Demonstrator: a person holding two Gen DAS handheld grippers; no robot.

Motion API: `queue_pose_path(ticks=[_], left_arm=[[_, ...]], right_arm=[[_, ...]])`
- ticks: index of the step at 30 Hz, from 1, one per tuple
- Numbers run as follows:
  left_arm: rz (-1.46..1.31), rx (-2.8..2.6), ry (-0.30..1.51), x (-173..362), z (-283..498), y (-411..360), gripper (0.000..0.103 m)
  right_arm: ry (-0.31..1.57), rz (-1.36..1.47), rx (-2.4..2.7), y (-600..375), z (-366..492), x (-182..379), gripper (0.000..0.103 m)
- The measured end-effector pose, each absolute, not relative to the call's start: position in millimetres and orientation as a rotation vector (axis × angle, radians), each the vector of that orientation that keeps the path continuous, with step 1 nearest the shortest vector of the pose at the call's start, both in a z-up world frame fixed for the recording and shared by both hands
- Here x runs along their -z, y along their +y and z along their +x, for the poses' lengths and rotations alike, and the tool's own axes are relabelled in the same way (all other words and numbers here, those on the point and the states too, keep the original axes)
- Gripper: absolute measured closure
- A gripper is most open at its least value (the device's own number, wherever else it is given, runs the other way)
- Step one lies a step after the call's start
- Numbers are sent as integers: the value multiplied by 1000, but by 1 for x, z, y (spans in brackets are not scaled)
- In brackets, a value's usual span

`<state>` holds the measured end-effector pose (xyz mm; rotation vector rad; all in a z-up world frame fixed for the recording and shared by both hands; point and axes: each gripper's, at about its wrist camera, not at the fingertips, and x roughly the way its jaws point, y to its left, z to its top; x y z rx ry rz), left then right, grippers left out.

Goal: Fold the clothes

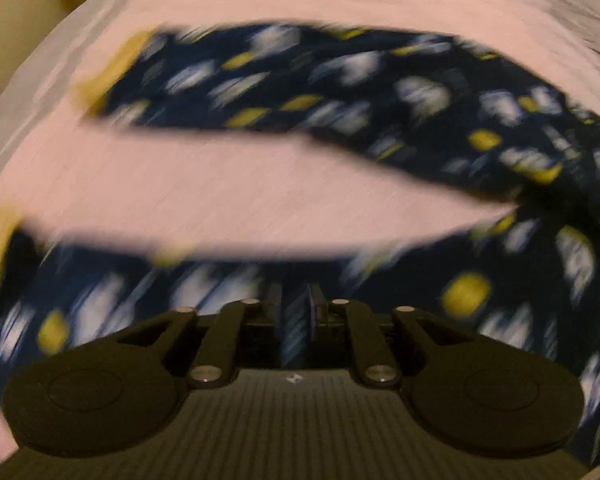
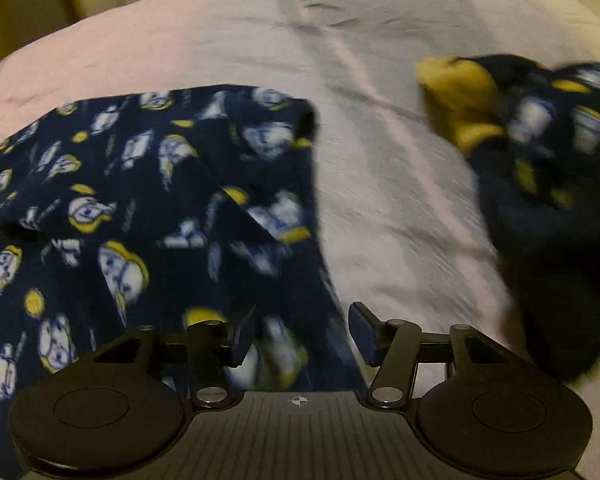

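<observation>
Left gripper: the black left gripper (image 1: 296, 312) has its jaws drawn narrow, pinching a fold of the navy fleece pyjama trousers with white-and-yellow cartoon print (image 1: 340, 92).
Trousers, left view: blurred; 1 leg lies under the gripper at 6 o'clock, the other stretches from 3 towards 10 o'clock, ending in a yellow cuff (image 1: 116, 68).
Right gripper: the black right gripper (image 2: 302, 336) stands wide, fabric edge between its fingers, gripping nothing.
Trousers, right view: the trousers (image 2: 140, 208) spread from 6 to 9 o'clock.
Bundle: a bunched navy-and-yellow fabric lump (image 2: 540, 152) sits at 2 o'clock, well apart.
Bed: a pale pink bedsheet (image 2: 380, 160) carries everything.
</observation>
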<state>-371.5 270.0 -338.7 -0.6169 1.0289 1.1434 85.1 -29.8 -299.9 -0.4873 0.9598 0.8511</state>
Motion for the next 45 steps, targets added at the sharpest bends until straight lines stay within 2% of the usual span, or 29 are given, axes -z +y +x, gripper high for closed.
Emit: queue_pose_path(ticks=[5, 9, 12, 14, 17, 19, 22, 24, 27, 34, 36, 41, 45], left_arm=[[-703, -1286, 982, 333, -457, 258, 83], [-671, -1306, 1050, 358, -485, 256, 75], [-649, -1355, 1054, 353, -498, 244, 75], [-645, -1412, 1016, 336, -506, 234, 80], [-646, -1398, 977, 323, -505, 224, 79], [-632, -1352, 1064, 336, -491, 225, 76], [-581, -1368, 1184, 351, -472, 221, 77], [-583, -1373, 1139, 332, -465, 220, 78], [-528, -1358, 1029, 302, -457, 230, 77], [-364, -1247, 916, 281, -429, 344, 76], [-287, -1181, 897, 284, -415, 389, 73], [-115, -1037, 928, 307, -378, 499, 71], [49, -889, 1012, 328, -360, 564, 59]], right_arm=[[990, -316, -823, -59, 58, 284, 48], [1058, -478, -829, -49, 26, 320, 48], [1136, -633, -751, -59, 14, 347, 48], [1134, -637, -737, -64, 11, 336, 48], [1035, -620, -802, -51, 4, 313, 48], [981, -583, -886, -41, -2, 309, 48], [1117, -676, -864, -29, -6, 342, 48], [1155, -684, -834, -27, -3, 343, 48], [1091, -617, -877, -18, 5, 320, 48], [955, -471, -1060, 92, 36, 291, 48], [921, -465, -1144, 141, 34, 293, 48], [760, -543, -1327, 269, 2, 309, 48], [709, -584, -1375, 352, -15, 327, 47]])
